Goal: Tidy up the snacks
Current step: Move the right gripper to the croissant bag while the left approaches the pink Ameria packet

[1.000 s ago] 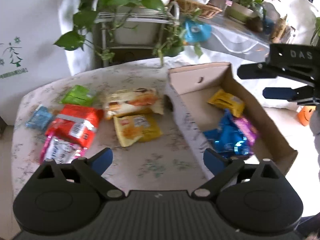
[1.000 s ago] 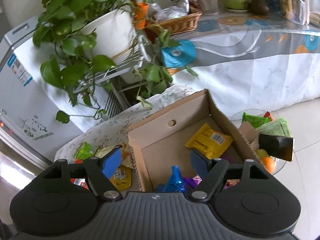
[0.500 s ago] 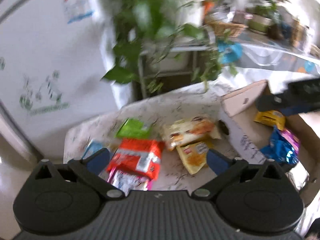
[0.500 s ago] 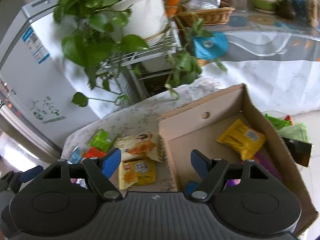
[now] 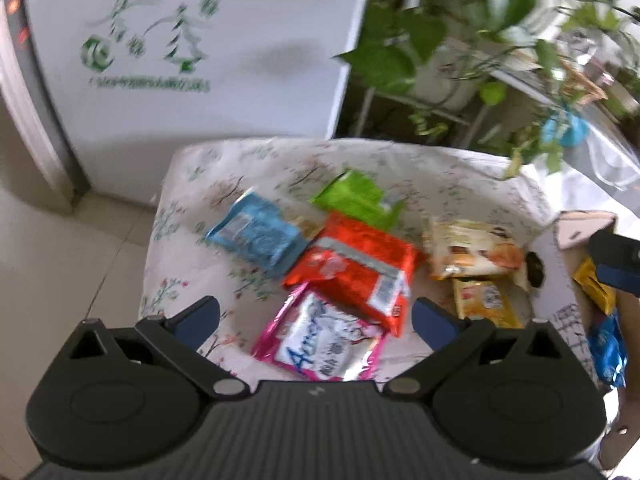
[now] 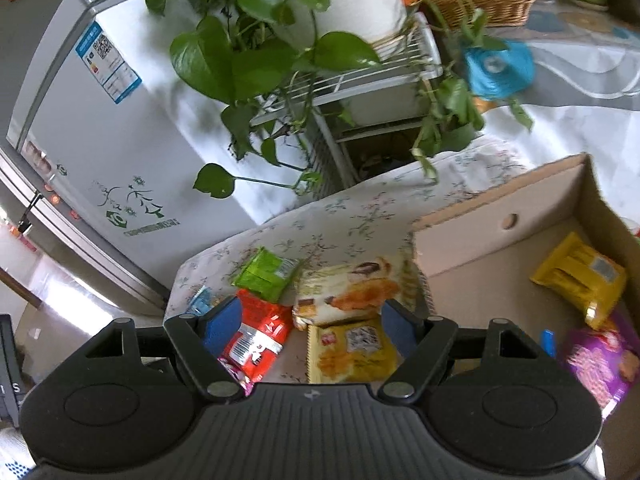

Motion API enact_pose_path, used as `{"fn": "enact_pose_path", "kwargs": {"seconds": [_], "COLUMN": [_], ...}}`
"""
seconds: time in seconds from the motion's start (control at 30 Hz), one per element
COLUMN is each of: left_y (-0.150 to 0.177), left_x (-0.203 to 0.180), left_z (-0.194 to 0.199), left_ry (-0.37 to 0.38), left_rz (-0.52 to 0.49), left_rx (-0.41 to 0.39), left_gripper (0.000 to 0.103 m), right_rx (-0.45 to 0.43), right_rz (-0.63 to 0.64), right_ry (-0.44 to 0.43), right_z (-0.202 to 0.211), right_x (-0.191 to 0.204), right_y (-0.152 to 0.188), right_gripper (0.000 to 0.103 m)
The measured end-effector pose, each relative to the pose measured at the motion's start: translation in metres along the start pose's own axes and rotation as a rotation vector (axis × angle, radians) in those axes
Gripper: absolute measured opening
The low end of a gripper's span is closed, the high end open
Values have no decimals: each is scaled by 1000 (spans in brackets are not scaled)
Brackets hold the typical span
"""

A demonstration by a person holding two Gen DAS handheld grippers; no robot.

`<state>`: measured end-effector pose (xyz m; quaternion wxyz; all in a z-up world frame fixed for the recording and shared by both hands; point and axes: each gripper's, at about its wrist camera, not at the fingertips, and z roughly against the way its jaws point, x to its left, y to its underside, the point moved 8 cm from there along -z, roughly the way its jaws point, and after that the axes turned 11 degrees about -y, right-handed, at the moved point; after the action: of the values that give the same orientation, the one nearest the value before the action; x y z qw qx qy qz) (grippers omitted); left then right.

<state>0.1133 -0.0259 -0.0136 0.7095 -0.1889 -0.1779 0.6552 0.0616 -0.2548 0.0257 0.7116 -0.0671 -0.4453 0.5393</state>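
Observation:
Several snack packs lie on the flowered table (image 5: 280,160): a pink-white pack (image 5: 324,344), a red pack (image 5: 356,268), a blue pack (image 5: 256,232), a green pack (image 5: 356,196), a cream pastry pack (image 5: 472,252) and a yellow pack (image 5: 484,300). My left gripper (image 5: 316,316) is open and empty, above the pink-white and red packs. My right gripper (image 6: 312,320) is open and empty, above the yellow pack (image 6: 352,352) and the pastry pack (image 6: 352,292). A cardboard box (image 6: 500,216) at the right holds a yellow pack (image 6: 580,276) and a purple pack (image 6: 600,360).
A white fridge (image 6: 100,128) stands behind the table at the left. A potted plant (image 6: 280,32) on a white wire rack (image 6: 360,76) hangs over the table's far edge. A second covered table (image 6: 580,52) stands at the back right. Tiled floor (image 5: 60,280) lies left of the table.
Both grippers have swung left, away from the box and over the loose packs on the table. Both stay open and empty.

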Motion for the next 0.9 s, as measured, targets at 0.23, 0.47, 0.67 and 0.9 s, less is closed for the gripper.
{"fn": "enact_pose_path", "kwargs": {"seconds": [0.23, 0.47, 0.67, 0.9], "left_y": [0, -28, -36, -35], "left_x": [10, 3, -8, -12], "left_z": [-23, -41, -64, -81], "left_ry": [-38, -11, -39, -64], "left_rz": [6, 144, 147, 143], "left_rx": [37, 44, 66, 96], "left_gripper": [101, 101, 101, 101], "right_rx": [29, 80, 131, 208], "right_rz": [59, 125, 154, 231], "right_ry": [-3, 34, 68, 142], "right_z": [-42, -82, -113, -135], "right_x": [0, -7, -16, -18], "right_y": [-13, -23, -19, -7], "right_gripper": [82, 82, 82, 84]}}
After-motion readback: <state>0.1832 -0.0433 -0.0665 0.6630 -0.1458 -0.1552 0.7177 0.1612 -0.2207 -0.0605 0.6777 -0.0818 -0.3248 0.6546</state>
